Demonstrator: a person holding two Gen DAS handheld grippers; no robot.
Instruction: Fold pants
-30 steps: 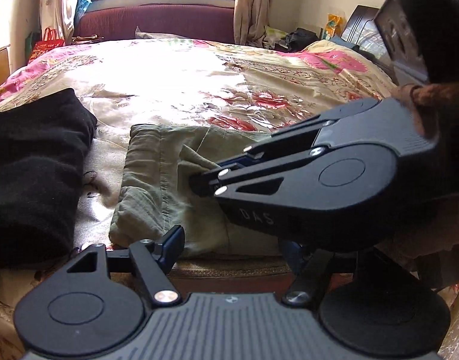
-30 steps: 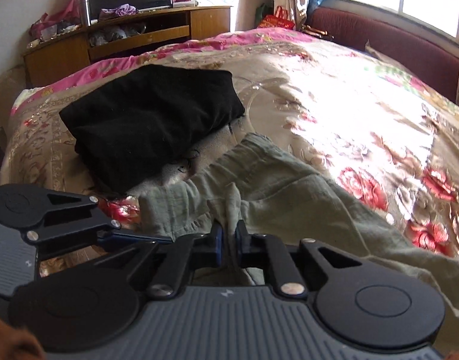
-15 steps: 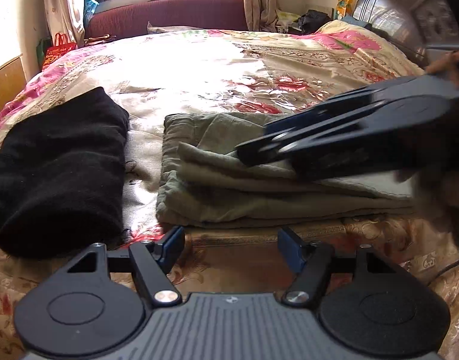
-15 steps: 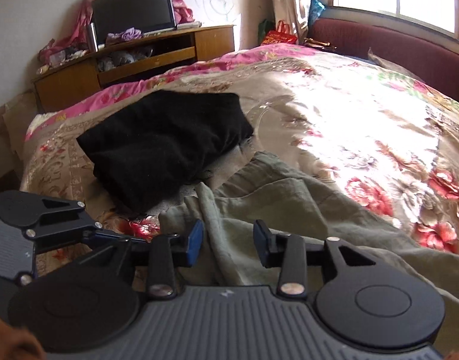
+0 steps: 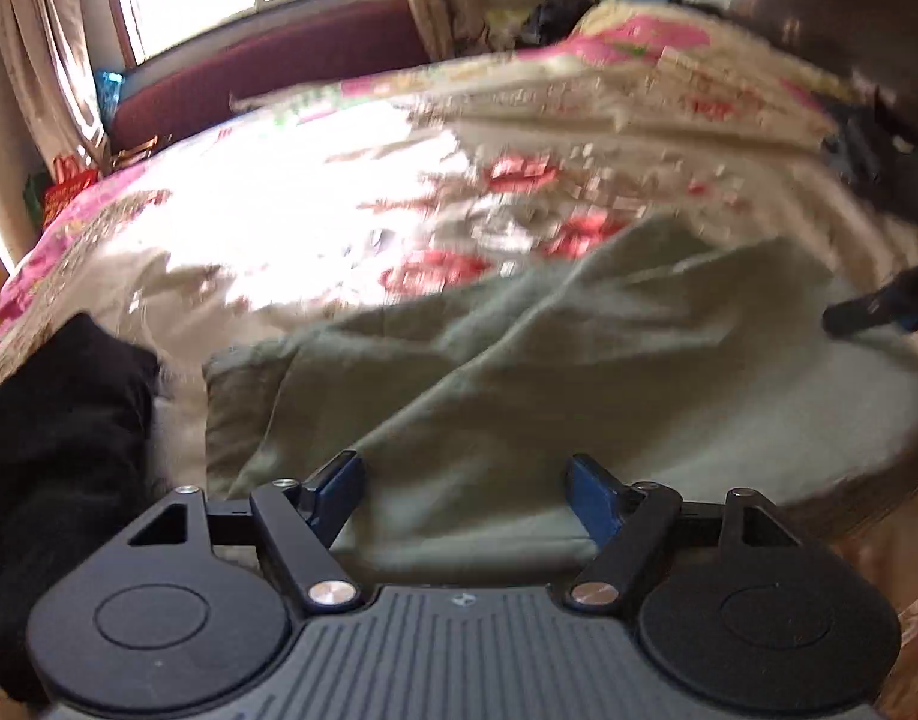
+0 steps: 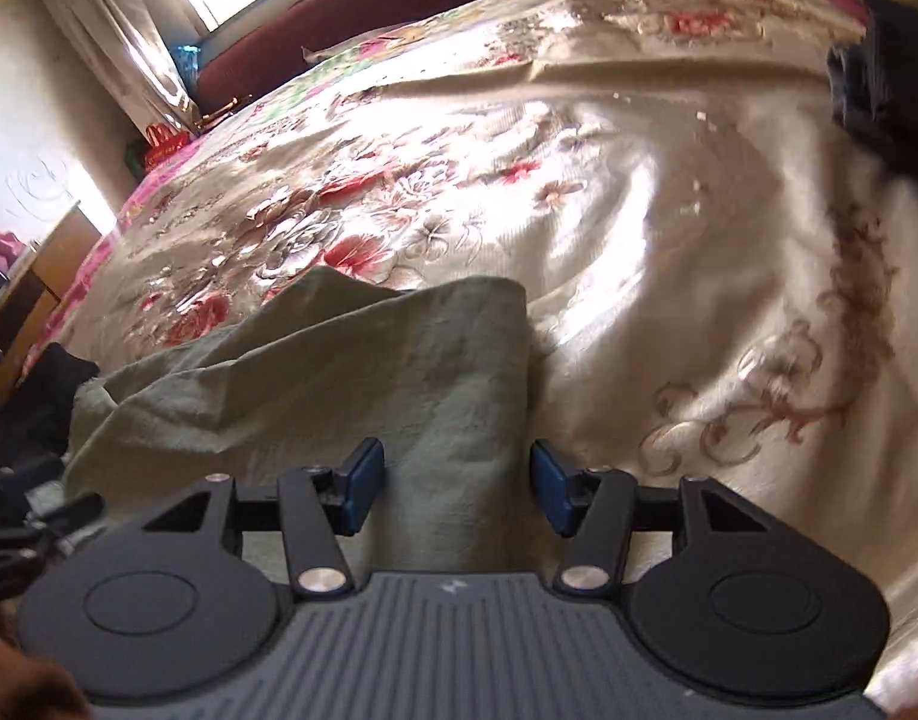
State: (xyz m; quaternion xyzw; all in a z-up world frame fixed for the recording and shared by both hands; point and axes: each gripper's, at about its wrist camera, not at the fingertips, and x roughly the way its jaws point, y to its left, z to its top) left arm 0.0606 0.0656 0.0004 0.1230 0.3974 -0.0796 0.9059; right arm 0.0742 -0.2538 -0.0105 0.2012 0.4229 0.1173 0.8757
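The olive-green pants [image 5: 549, 372] lie folded and rumpled on the floral bedspread [image 5: 291, 222] near its front edge. My left gripper [image 5: 466, 495] is open, its blue pads just above the pants' near edge, holding nothing. My right gripper [image 6: 456, 489] is open over the right end of the pants [image 6: 339, 384], also empty. The right gripper's fingertip [image 5: 879, 306] shows at the right edge of the left wrist view. The left wrist view is blurred.
A folded black garment [image 5: 57, 450] lies left of the pants. The bedspread [image 6: 669, 228] stretches to the right and back. A dark headboard [image 5: 819, 12] is at back right, a wooden cabinet [image 6: 15, 300] at left, a window and maroon seat behind.
The right gripper let go of the pants' fold, opened, and swung right to the pants' other end. The left gripper moved forward over the pants. Both views tilted.
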